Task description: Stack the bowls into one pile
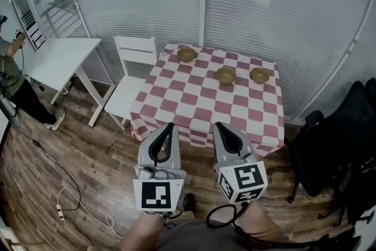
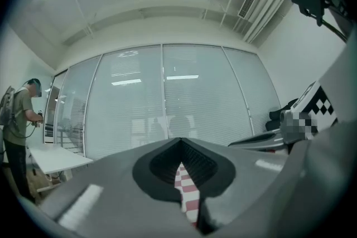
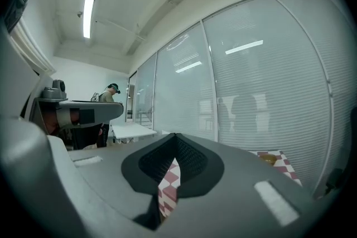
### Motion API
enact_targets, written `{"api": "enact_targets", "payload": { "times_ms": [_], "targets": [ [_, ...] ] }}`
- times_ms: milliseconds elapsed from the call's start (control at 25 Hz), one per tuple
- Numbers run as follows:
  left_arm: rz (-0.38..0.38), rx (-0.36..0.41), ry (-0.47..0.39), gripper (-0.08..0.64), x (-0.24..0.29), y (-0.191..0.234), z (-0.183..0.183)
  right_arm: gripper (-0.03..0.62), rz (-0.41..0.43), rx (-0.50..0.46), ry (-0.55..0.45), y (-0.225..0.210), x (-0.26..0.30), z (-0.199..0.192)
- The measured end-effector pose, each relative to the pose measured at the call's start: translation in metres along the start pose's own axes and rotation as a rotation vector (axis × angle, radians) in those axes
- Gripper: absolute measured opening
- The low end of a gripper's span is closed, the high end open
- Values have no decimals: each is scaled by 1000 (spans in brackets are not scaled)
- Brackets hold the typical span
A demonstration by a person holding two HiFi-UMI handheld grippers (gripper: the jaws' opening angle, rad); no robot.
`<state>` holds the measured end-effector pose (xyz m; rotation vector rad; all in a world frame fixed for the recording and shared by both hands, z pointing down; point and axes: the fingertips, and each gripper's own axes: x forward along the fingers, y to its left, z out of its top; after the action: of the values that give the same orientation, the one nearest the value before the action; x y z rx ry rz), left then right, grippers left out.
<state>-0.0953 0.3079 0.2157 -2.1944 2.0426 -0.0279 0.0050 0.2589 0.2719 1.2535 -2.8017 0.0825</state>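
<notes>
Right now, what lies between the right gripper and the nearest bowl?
Nothing but bare checkered tablecloth lies between the right gripper and the middle bowl, as the head view shows.

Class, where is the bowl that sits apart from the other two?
In the head view, the lone bowl sits near the far left corner of the checked table, close to the white chair.

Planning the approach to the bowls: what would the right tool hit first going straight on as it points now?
Probably the checked tablecloth: the right tool, shut and empty, aims at its near edge. Height is unclear; it might instead pass over the cloth.
</notes>
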Motion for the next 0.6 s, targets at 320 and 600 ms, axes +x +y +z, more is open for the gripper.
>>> {"api": "enact_targets", "payload": {
  "times_ms": [320,600],
  "targets": [
    [-11,-2,-47,0,48,43,8,28,-32,-31,-39,-9,60,27],
    [-39,-16,14,0,87,43,-20,28,-64,-42,-19,-36,85,23]
  ]
}}
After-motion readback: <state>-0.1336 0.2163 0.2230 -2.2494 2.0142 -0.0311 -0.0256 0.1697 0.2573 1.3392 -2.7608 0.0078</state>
